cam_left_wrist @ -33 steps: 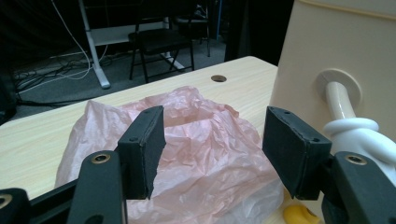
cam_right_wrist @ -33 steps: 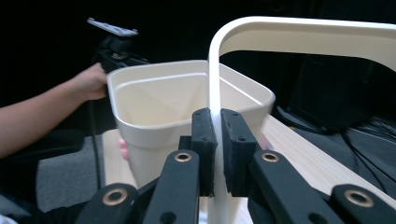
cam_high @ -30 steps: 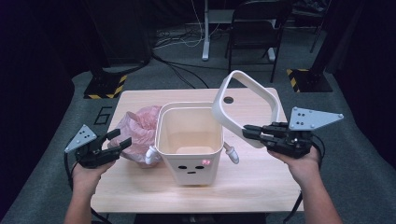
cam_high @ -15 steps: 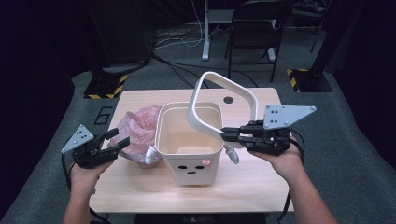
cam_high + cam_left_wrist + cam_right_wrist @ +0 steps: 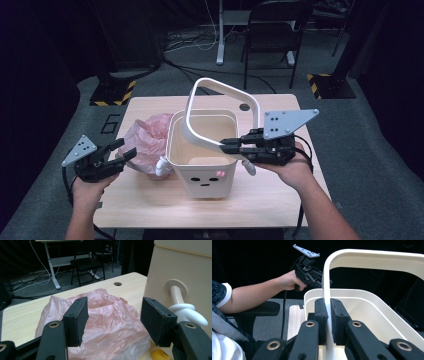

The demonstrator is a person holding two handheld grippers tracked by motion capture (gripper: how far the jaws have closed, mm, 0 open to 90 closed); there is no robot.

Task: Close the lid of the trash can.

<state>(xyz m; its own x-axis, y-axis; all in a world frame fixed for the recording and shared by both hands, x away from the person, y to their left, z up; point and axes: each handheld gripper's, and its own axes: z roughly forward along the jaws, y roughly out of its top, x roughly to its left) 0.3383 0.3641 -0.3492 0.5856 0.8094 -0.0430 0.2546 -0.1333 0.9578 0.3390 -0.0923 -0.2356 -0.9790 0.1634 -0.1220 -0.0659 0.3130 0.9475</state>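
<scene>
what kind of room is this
Probably a lab or studio set up for recording, not a home: a lone wooden table on grey carpet, dark surroundings, yellow-black hazard-striped stand bases, loose cables and a black chair.

1. The left tool (image 5: 113,325) is seen with its two black jaws set wide apart, nothing pressed between them.
2. A crumpled pink bag (image 5: 105,322) is seen beyond the jaws, lying on the wooden bench (image 5: 22,315).
3. A cream bin (image 5: 182,267) is seen at the right, a white knobbed peg (image 5: 183,307) projecting from its wall.
</scene>
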